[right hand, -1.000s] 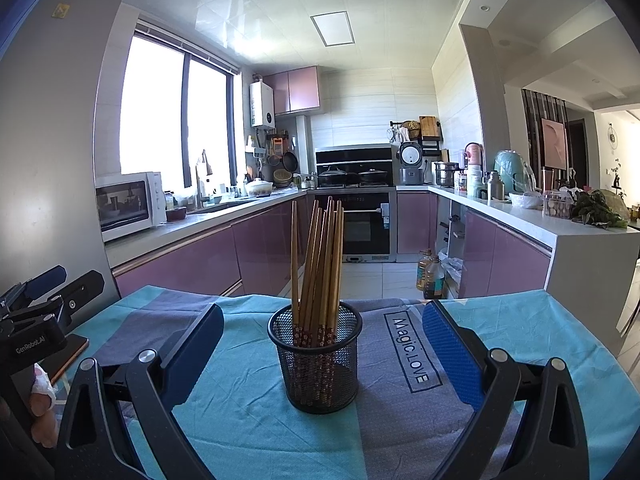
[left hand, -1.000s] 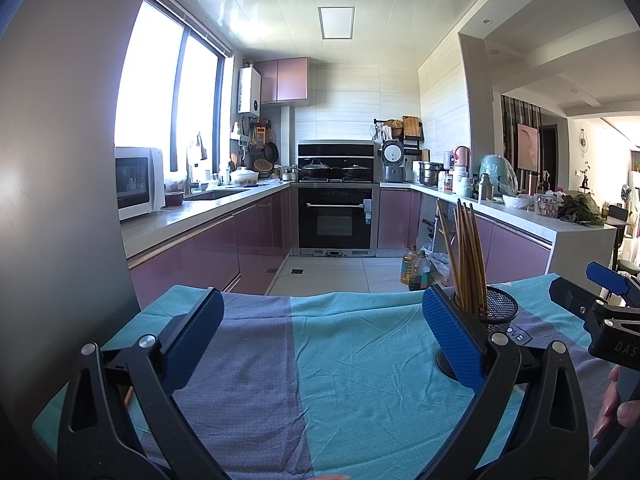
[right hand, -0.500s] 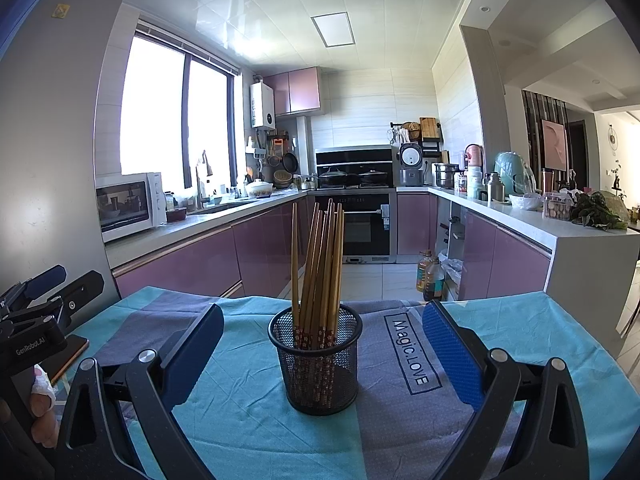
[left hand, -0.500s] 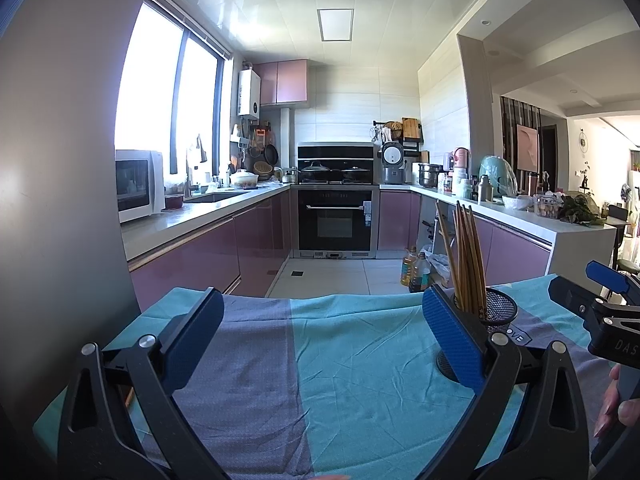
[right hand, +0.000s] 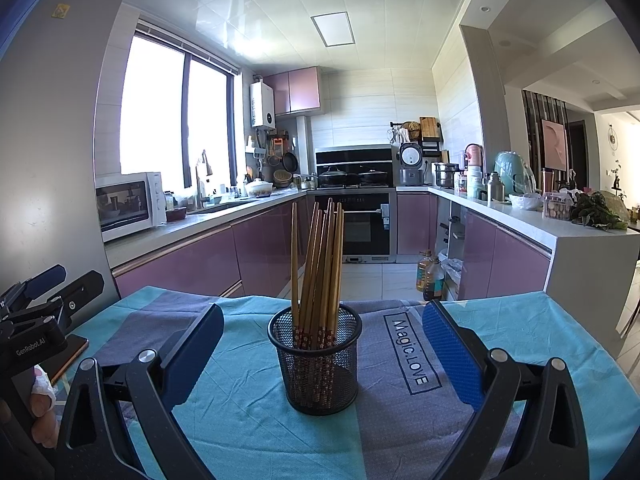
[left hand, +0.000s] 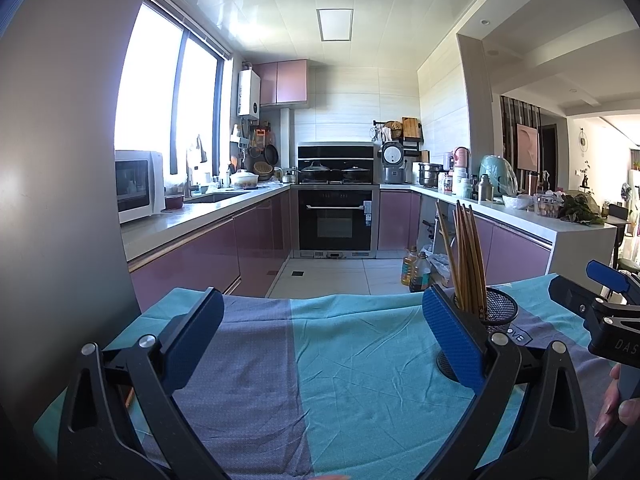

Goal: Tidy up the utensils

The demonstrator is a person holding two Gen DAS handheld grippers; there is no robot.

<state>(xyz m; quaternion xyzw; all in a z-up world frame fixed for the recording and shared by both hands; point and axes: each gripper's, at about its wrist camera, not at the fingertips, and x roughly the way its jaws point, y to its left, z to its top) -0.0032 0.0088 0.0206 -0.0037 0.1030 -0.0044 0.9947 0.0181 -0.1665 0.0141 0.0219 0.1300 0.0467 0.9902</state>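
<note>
A black mesh cup (right hand: pixel 316 354) stands upright on the teal and grey tablecloth (right hand: pixel 248 420), holding several wooden chopsticks (right hand: pixel 320 264). My right gripper (right hand: pixel 322 352) is open, and the cup sits just beyond and between its blue pads, untouched. In the left wrist view the same cup (left hand: pixel 498 312) with its chopsticks (left hand: pixel 466 256) shows partly behind the right-hand pad. My left gripper (left hand: pixel 320 336) is open over bare cloth with nothing between its fingers.
A phone-like flat object (right hand: pixel 74 354) lies at the table's left edge by the other gripper's body. Oil bottles (right hand: pixel 430 276) stand on the floor beyond the table. Kitchen counters (right hand: pixel 180 232) and an oven (right hand: pixel 366 228) lie further back.
Both cameras have shifted only slightly. The cup and chopsticks stay put, and both grippers remain open.
</note>
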